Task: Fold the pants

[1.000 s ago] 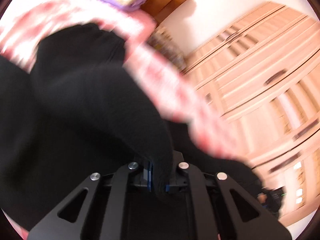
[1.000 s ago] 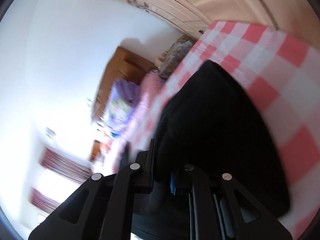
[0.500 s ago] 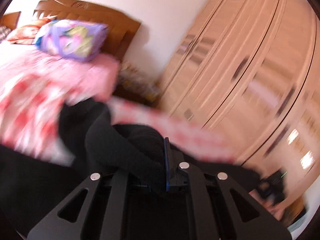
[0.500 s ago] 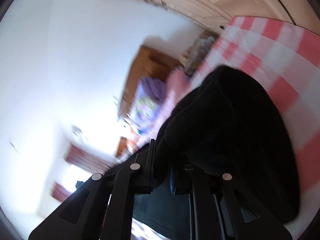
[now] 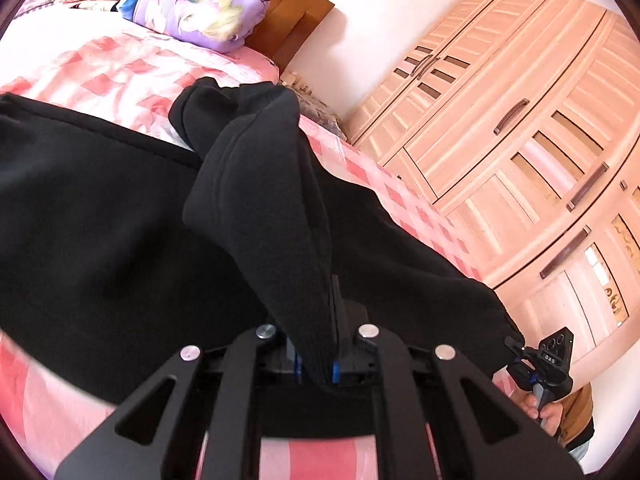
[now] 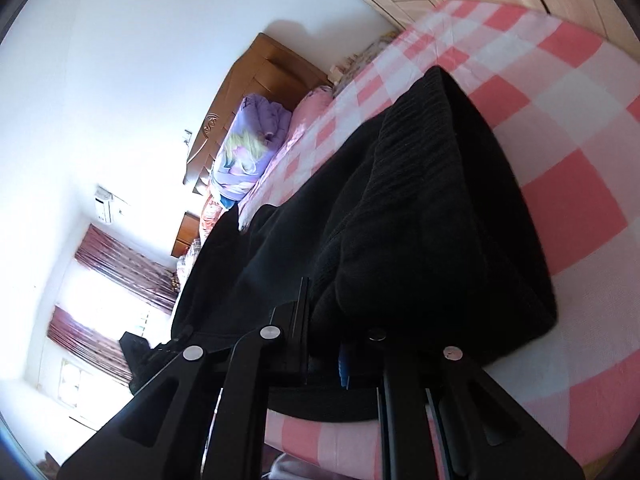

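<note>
Black pants lie spread over a pink-and-white checked bed. My left gripper is shut on a fold of the pants, which rises from its jaws toward the headboard. My right gripper is shut on another edge of the pants, held near the bed's edge. The right gripper also shows at the far right of the left wrist view, at the pants' far corner, in a hand.
A purple floral pillow lies at the wooden headboard. A light wooden wardrobe stands beside the bed. Curtained windows are across the room. The checked sheet is bare to the right of the pants.
Both grippers have kept hold of the pants. The left gripper has swung and tilted, so the bed, pillow and wardrobe now show sharply. The right view has turned slightly; the pants lie lower.
</note>
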The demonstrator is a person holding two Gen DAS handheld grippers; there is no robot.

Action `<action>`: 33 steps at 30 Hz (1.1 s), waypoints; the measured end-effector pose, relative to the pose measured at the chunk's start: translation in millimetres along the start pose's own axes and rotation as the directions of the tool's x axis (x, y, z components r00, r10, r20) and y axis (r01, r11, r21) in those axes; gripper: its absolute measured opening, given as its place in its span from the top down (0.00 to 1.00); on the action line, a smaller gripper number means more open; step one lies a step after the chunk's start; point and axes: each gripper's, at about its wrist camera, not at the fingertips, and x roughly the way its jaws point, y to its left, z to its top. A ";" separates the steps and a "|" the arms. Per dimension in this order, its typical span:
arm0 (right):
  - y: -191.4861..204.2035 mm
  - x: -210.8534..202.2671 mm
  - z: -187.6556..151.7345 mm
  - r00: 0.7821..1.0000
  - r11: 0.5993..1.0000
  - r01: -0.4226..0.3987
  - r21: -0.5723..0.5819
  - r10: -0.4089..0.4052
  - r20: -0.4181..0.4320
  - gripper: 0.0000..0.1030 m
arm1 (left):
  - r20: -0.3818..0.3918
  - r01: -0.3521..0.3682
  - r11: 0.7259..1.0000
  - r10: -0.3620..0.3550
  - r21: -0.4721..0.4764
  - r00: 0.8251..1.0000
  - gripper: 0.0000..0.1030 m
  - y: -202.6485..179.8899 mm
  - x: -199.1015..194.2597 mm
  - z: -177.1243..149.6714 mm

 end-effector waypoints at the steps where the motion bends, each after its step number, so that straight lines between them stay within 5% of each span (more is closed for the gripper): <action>1: -10.2 2.8 -5.0 0.999 0.999 0.024 0.022 -0.024 -0.022 0.88 | -0.022 -0.008 1.000 0.008 -0.016 1.000 0.91 6.9 3.6 -5.5; 3: -20.5 7.1 -14.9 0.999 0.997 0.015 0.071 -0.012 -0.041 0.90 | -0.070 -0.028 0.997 0.022 -0.077 0.997 0.91 28.6 18.6 -16.4; 5: -29.4 5.5 -13.9 0.999 0.992 -0.032 0.121 0.037 -0.034 0.90 | -0.063 0.032 0.989 -0.041 -0.146 0.997 0.91 45.6 25.5 -22.9; 11: -7.6 -22.1 -2.1 0.996 0.993 -0.094 0.075 0.094 0.012 0.90 | -0.017 0.058 0.992 -0.060 -0.116 0.998 0.92 22.4 5.0 -7.9; 17: -36.4 -10.6 -21.0 0.997 0.993 0.020 0.112 -0.012 -0.075 0.90 | -0.055 0.010 0.992 -0.017 -0.122 0.998 0.91 37.9 2.2 -22.8; 21: -35.6 -15.5 -21.0 0.998 0.993 0.011 0.116 -0.004 -0.059 0.85 | -0.059 0.012 0.993 -0.019 -0.120 0.998 0.90 39.3 -0.9 -26.0; 22: -34.7 -17.2 -24.0 0.998 0.993 0.018 0.113 -0.012 -0.060 0.83 | -0.061 -0.001 0.994 -0.005 -0.109 0.998 0.85 37.6 -2.5 -24.7; 24: -36.8 -10.3 -24.6 0.998 0.992 0.027 0.122 -0.020 -0.054 0.80 | -0.052 -0.023 0.993 0.017 -0.120 0.999 0.55 41.5 -5.3 -25.4; 25: -36.9 -9.6 -26.8 0.999 0.991 0.019 0.132 -0.012 -0.051 0.78 | -0.044 -0.007 0.989 0.001 -0.144 0.999 0.31 45.1 -6.3 -27.6; 29: -28.9 -7.8 -36.0 0.999 0.992 0.007 0.126 0.000 -0.053 0.65 | -0.007 0.065 0.978 -0.068 -0.197 0.998 0.21 44.5 -9.8 -33.3; 33: -8.4 2.9 -47.0 0.995 0.996 -0.023 0.086 0.031 -0.092 0.65 | -0.036 0.108 0.977 -0.116 -0.186 0.993 0.21 28.0 -2.6 -46.9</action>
